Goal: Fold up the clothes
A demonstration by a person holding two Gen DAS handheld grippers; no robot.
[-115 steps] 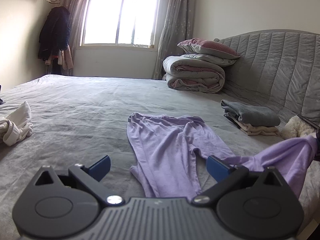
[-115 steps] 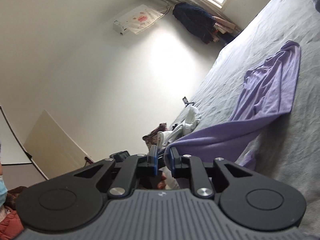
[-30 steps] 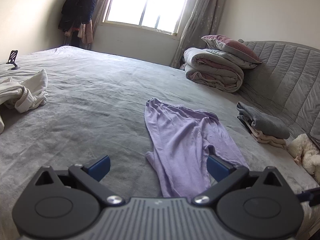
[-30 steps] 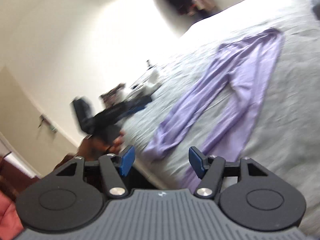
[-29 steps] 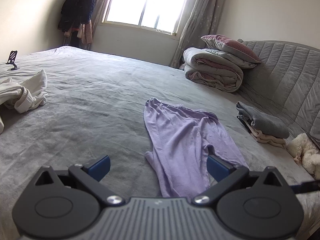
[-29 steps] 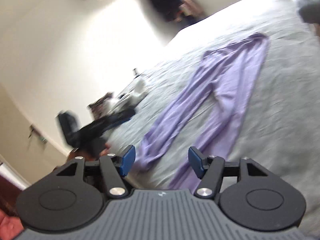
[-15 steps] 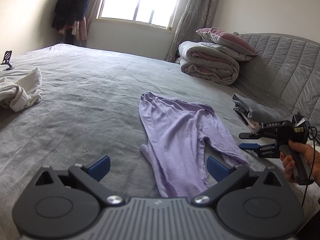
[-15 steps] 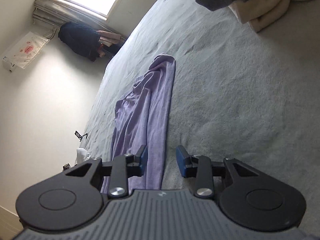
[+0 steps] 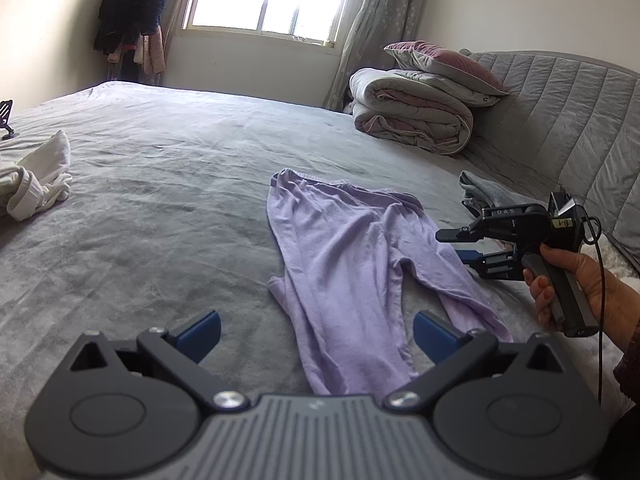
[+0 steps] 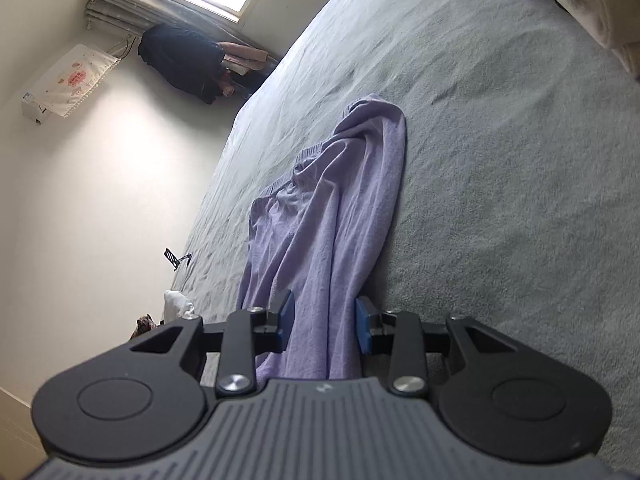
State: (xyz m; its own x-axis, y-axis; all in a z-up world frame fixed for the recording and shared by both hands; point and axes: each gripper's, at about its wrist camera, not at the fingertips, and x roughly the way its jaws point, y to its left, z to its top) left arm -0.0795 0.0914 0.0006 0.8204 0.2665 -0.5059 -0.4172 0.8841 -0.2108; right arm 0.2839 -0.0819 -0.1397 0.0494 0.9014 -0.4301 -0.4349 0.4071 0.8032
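Lilac pants [image 9: 348,256] lie flat on the grey bed [image 9: 160,184], waistband toward the window and legs toward me. My left gripper [image 9: 316,334] hangs open and wide over the lower legs, touching nothing. A hand [image 9: 568,280] holds my right gripper [image 9: 450,245] at the pants' right thigh edge, rolled on its side with one finger above the other. In the right wrist view the pants [image 10: 332,208] fill the gap of the right gripper [image 10: 324,320]. Its jaws are closing, and the blue pads [image 10: 286,316] do not press on the cloth.
A folded stack of grey and cream clothes [image 9: 480,196] sits by the quilted headboard [image 9: 560,128]. A rolled duvet [image 9: 412,116] with a pillow on top lies at the back right. A crumpled white garment [image 9: 36,184] and a phone stand [image 9: 6,116] are at the left.
The right gripper swung in from the bed's near edge, rolled onto its side, came down to the pants' right thigh edge and narrowed its jaws. The left gripper stayed open, hardly moving.
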